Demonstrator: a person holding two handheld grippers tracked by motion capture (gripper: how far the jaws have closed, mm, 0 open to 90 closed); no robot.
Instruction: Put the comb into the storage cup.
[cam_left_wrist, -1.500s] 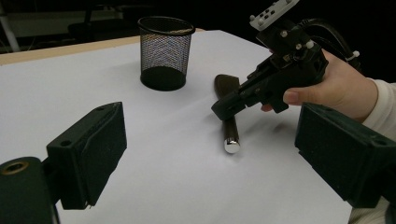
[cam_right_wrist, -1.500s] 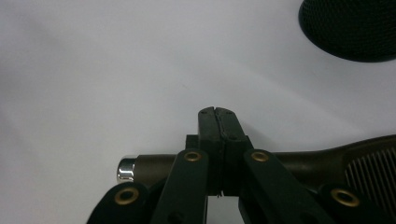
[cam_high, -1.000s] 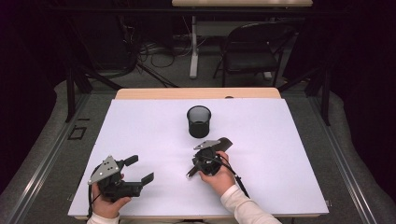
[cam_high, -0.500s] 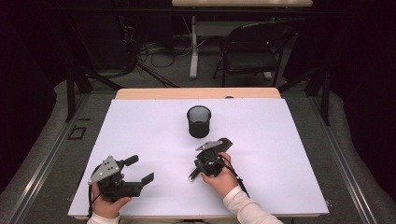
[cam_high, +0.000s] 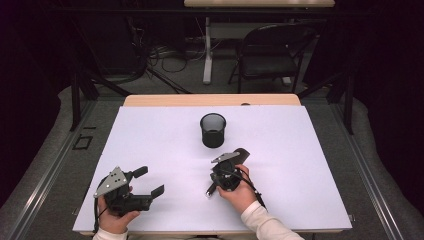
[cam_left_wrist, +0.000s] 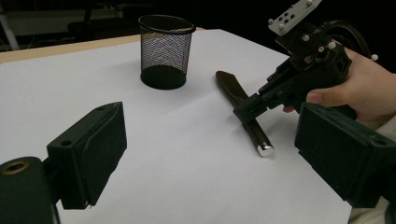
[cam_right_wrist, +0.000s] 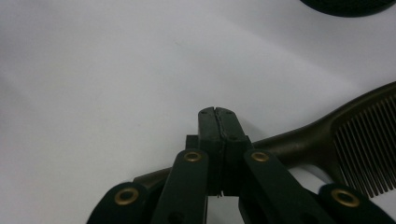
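Nearest the person, the left gripper (cam_high: 145, 183) rests low on the white table cover (cam_high: 310, 165), jaws wide apart with nothing between them; it looks parked, just watching.

A bit farther in, the right gripper (cam_high: 239, 156) sits over a dark comb (cam_left_wrist: 243, 107) that lies flat on the cover. In the right gripper view its jaws are pressed together, pad to pad, above the comb's handle (cam_right_wrist: 289, 142), not around it, with the teeth (cam_right_wrist: 369, 140) off to one side. In the left gripper view the shut tip hangs at the handle, whose metal end cap (cam_left_wrist: 265, 149) points back toward the person. Touching or just above: can't tell.

Farther still, a black mesh cup (cam_high: 213, 129) stands upright, apart from the comb's far end.

Step in hand, as a judgement: lining up for a pick of the comb, likely bound for the cup. Next move calls for spreading the jaws, straddling the narrow handle, then closing; a flat thin thing may slide or tip.
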